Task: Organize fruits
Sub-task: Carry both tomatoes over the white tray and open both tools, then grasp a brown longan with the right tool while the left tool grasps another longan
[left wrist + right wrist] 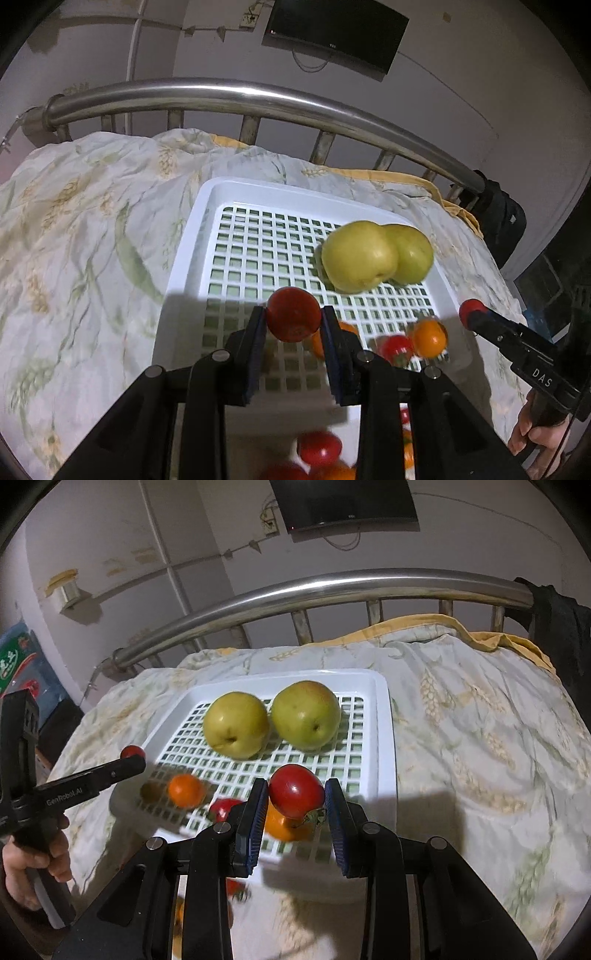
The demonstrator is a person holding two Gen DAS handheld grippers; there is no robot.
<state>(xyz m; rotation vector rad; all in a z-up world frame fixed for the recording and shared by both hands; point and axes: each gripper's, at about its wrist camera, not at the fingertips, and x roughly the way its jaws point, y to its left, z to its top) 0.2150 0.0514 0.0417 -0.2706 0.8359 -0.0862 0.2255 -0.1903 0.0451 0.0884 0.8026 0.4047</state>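
A white slatted tray (207, 206) (384, 738) lies on the bed. Two green apples (360, 256) (236, 723) sit side by side in its far part; the second apple (306, 714) is beside the first. My left gripper (293, 317) is shut on a red tomato (293, 314) above the tray's near part. My right gripper (297, 795) is shut on another red tomato (295, 790) over the tray. An orange tomato (428, 338) (186, 790) and a small red one (397, 349) (223, 808) lie in the tray. Another orange tomato (284, 827) lies under the right gripper.
More red and orange tomatoes (319, 448) lie in front of the tray, partly hidden by the grippers. A flowered quilt (85, 229) covers the bed. A steel bed rail (236, 94) (332, 585) runs behind. Dark clothing (561, 627) hangs on the rail's right end.
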